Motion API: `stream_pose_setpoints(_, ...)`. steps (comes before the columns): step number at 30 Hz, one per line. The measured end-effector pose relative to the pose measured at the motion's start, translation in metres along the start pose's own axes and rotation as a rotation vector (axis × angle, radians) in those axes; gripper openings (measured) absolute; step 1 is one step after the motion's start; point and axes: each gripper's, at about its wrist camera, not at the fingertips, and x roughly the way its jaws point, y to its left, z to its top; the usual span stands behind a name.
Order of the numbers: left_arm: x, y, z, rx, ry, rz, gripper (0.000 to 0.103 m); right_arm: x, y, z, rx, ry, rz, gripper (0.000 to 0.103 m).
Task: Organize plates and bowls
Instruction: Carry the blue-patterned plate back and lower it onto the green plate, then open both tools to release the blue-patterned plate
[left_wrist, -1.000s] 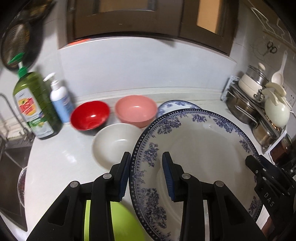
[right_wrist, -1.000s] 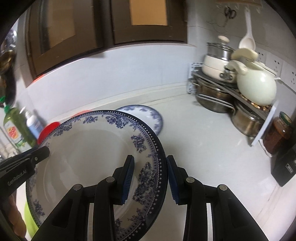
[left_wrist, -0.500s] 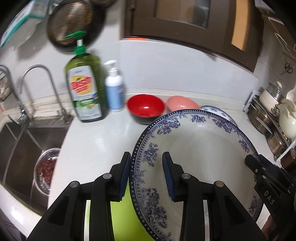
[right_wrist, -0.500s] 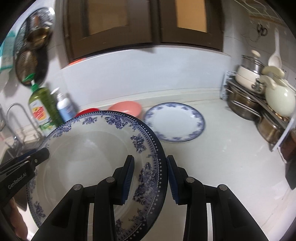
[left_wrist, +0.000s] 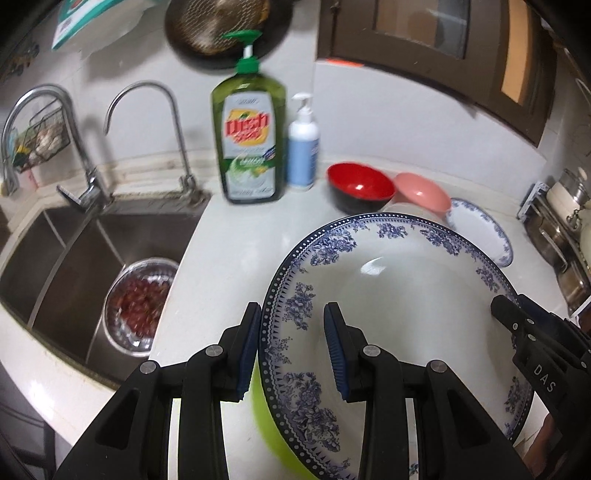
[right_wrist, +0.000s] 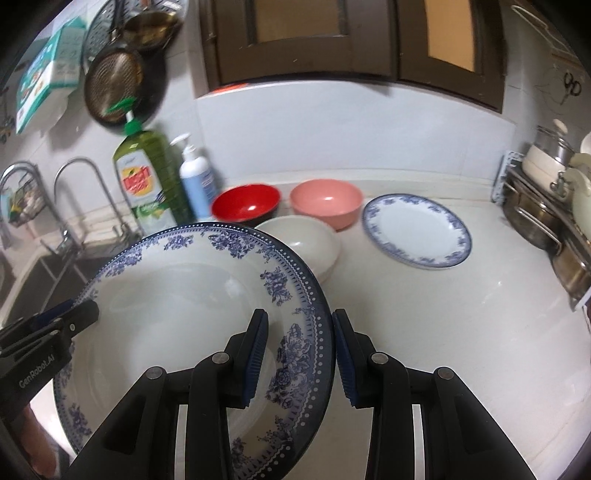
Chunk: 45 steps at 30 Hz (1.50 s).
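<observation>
The left claw (left_wrist: 291, 347) and the right claw (right_wrist: 299, 354) each clamp opposite rims of the big plate (left_wrist: 406, 306), carried above the tabletop (right_wrist: 443, 332).

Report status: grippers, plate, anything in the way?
Left hand-held gripper and right hand-held gripper each clamp opposite rims of the large blue-and-white floral plate. Plate held above counter. Lime-green bowl beneath; cream bowl just beyond.

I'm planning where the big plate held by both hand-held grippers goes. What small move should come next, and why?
Probably carry the large blue-patterned plate rightward toward the smaller blue-rimmed plate lying on the counter. The left hand-held gripper and right hand-held gripper each clamp an opposite rim, and stacking plates would suit organizing. The bowls are already grouped beside it.
</observation>
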Motion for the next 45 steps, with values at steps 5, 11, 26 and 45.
stream_pose_setpoints(5,0.012,0.012,-0.014,-0.012,0.043,0.023,0.035,0.011,0.012,-0.015,-0.020,0.055,0.021,0.037)
stream_pose_setpoints(11,0.030,0.016,-0.026,-0.017,0.091,0.033,0.035,0.030,0.016,-0.027,-0.024,0.111,0.030,0.037)
stream_pose_setpoints(26,0.068,0.020,-0.041,-0.006,0.172,0.067,0.035,0.074,0.021,-0.048,-0.051,0.227,0.039,0.037)
stream_pose_setpoints(45,0.075,0.020,-0.053,-0.014,0.235,0.033,0.035,0.074,0.020,-0.055,-0.074,0.278,0.023,0.041)
